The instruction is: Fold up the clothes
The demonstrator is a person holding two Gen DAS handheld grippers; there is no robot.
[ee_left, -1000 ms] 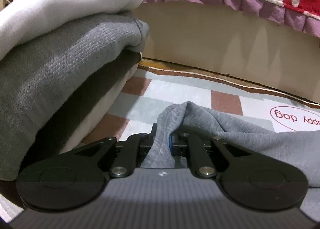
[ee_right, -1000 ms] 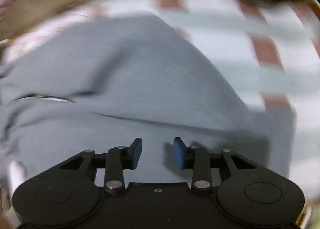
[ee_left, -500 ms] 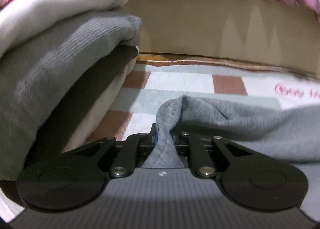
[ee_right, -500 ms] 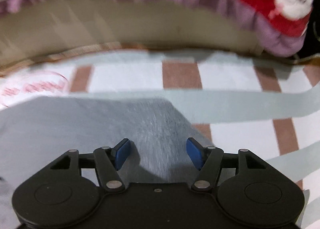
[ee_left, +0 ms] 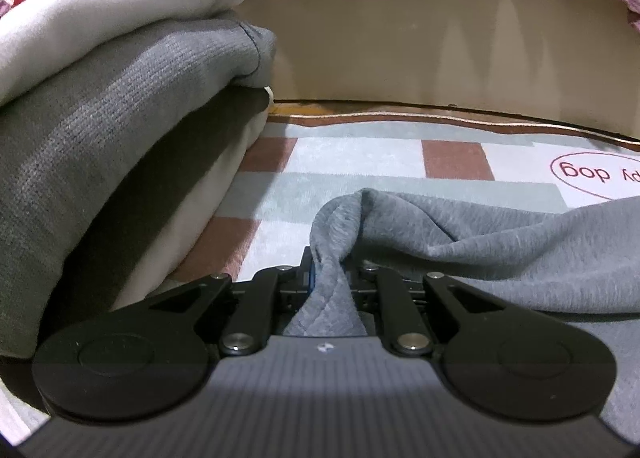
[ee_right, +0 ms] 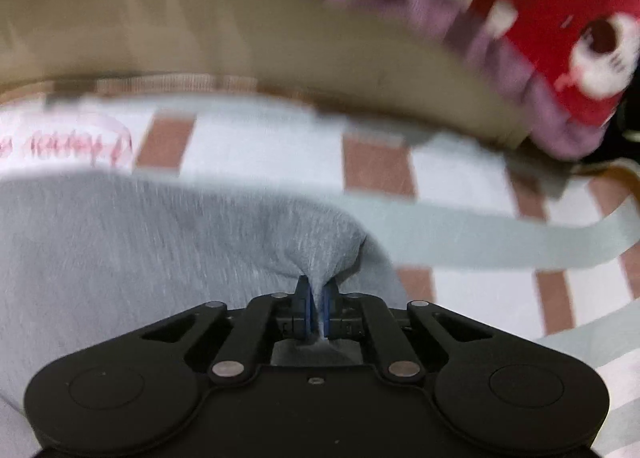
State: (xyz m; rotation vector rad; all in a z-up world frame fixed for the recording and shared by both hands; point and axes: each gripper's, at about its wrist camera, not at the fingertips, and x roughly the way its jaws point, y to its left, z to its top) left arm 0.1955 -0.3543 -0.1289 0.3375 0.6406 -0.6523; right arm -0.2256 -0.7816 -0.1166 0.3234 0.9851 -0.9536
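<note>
A light grey garment (ee_left: 472,250) lies on a checked mat. My left gripper (ee_left: 330,278) is shut on a bunched corner of it, and the cloth rises in a fold between the jaws. In the right wrist view the same grey garment (ee_right: 132,250) spreads to the left, and my right gripper (ee_right: 317,310) is shut on a pinch of its edge, the blue pads (ee_right: 306,308) pressing the cloth from both sides. That view is blurred.
A stack of folded clothes (ee_left: 112,130), white over dark grey, stands close on the left. The mat (ee_left: 360,162) has brown and pale squares and a red oval print (ee_left: 600,174). A beige bed base (ee_left: 440,46) with a purple-frilled quilt (ee_right: 580,50) closes the far side.
My right gripper slid right across the grey garment to its edge, opened wider, then shut on the cloth. The left gripper kept its hold and rolled slightly.
</note>
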